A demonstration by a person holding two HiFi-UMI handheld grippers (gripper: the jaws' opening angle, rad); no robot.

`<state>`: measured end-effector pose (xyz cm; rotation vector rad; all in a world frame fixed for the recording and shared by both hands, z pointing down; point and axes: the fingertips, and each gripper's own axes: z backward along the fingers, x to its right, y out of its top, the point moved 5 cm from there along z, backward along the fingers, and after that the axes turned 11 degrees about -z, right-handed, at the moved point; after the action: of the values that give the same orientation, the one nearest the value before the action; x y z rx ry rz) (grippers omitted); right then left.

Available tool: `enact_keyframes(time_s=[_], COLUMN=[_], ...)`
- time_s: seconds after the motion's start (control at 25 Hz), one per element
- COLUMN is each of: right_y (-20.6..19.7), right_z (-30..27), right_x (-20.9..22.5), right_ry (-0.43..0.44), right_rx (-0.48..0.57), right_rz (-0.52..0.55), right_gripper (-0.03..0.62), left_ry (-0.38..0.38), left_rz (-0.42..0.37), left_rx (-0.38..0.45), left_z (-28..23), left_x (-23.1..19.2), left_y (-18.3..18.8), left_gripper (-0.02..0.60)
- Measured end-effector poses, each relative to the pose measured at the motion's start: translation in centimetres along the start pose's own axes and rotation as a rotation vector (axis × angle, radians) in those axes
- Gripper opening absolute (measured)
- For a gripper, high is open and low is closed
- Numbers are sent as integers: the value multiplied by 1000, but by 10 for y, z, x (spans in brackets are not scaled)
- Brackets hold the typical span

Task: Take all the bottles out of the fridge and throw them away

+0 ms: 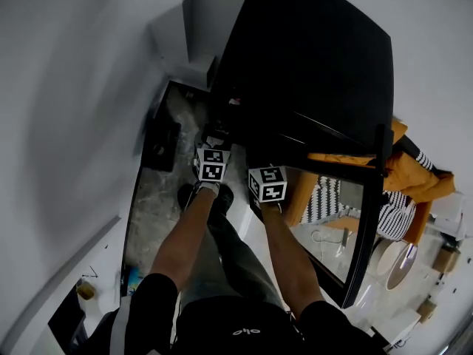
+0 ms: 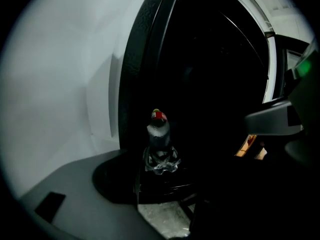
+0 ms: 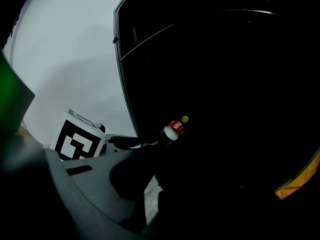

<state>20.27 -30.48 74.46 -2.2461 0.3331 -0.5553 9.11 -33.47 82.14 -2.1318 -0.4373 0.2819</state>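
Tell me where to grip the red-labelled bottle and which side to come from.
Best guess: grip the bottle across its dark body, between the lobed clear base and the red label. Come from the base end with the left gripper, whose jaws stand open: the base faces it and the cap points away.

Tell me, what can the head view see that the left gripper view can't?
Only the head view shows the person's arms and an orange cloth on the right. Only the left gripper view shows a bottle with a red label, seen from its bottom end. Both show the black fridge and the pale wall.
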Motion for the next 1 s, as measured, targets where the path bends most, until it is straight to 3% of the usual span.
enact_keyframes(time_s=[0.16,0.64,0.8,1.0], right_y=[-5,-13,-15,-14], right_z=[-1,11,14,21], right_x=[1,12,14,17], right_ry=[14,18,21,16], right_rx=[-5,-1,-6,-12], right_rz=[11,21,32,42], right_gripper=[9,9,9,9], left_ry=[-41,-10,-21,-41], left_rz=[9,24,43,14], left_rx=[-24,-52,-74,-78], left_z=[-6,-31,-35,-21], left_x=[16,18,15,21], left_y=[-9,-3,-1,-2], left_gripper=[305,310,304,299])
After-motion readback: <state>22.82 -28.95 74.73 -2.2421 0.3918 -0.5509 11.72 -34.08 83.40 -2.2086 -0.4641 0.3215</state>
